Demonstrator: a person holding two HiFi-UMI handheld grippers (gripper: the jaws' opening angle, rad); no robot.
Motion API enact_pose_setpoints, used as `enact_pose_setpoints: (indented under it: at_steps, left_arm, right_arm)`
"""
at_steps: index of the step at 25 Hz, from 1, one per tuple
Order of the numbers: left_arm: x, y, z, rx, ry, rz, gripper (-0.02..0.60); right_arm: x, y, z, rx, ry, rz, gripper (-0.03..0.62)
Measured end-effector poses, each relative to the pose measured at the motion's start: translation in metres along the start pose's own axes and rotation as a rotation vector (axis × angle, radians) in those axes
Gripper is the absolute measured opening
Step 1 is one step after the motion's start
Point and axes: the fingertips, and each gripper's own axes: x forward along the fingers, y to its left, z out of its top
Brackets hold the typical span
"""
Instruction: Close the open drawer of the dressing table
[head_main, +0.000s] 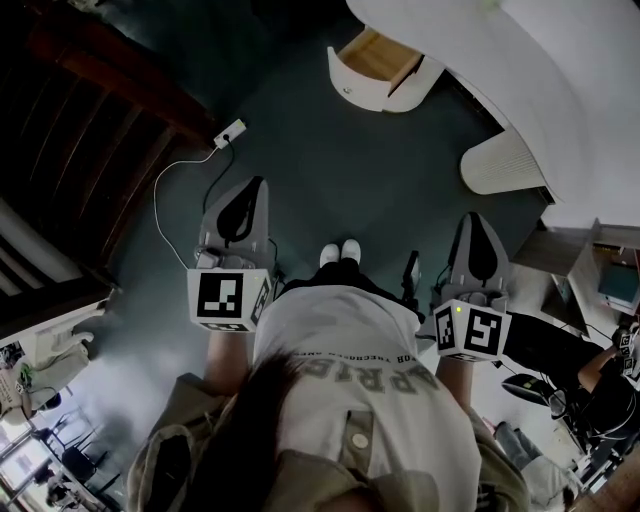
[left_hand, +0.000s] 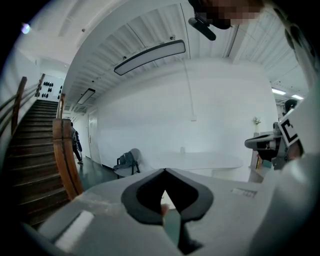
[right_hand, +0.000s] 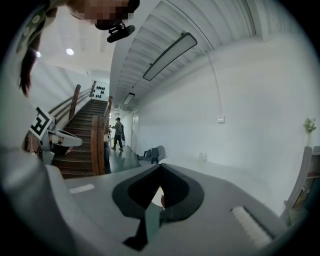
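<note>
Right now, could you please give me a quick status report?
Both shut, empty: left tool, right tool. The drawer of the dressing table open, untouched, ahead. The cable off left, path clear.

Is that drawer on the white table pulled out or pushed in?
Pulled out: the drawer juts from the dressing table, its wooden inside showing.

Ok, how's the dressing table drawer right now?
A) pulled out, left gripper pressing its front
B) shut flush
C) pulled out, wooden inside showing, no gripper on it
C: the head view shows the drawer jutting out of the white dressing table, wooden inside showing, with the left gripper and right gripper both well short of it.
</note>
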Motion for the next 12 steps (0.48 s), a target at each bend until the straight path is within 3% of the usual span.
enact_pose_setpoints:
  at_steps: [6,12]
  left_arm:
    - [0.011,-0.003,-0.005,0.004,0.019,0.003,0.008]
    - [0.020,0.001,0.014,0.021,-0.028,0.029,0.008]
  right_arm:
    - [0.011,-0.005,-0.008,0.016,0.013,0.009,0.000]
    - [0.021,-0.016,0.003,0.066,-0.037,0.004,0.002]
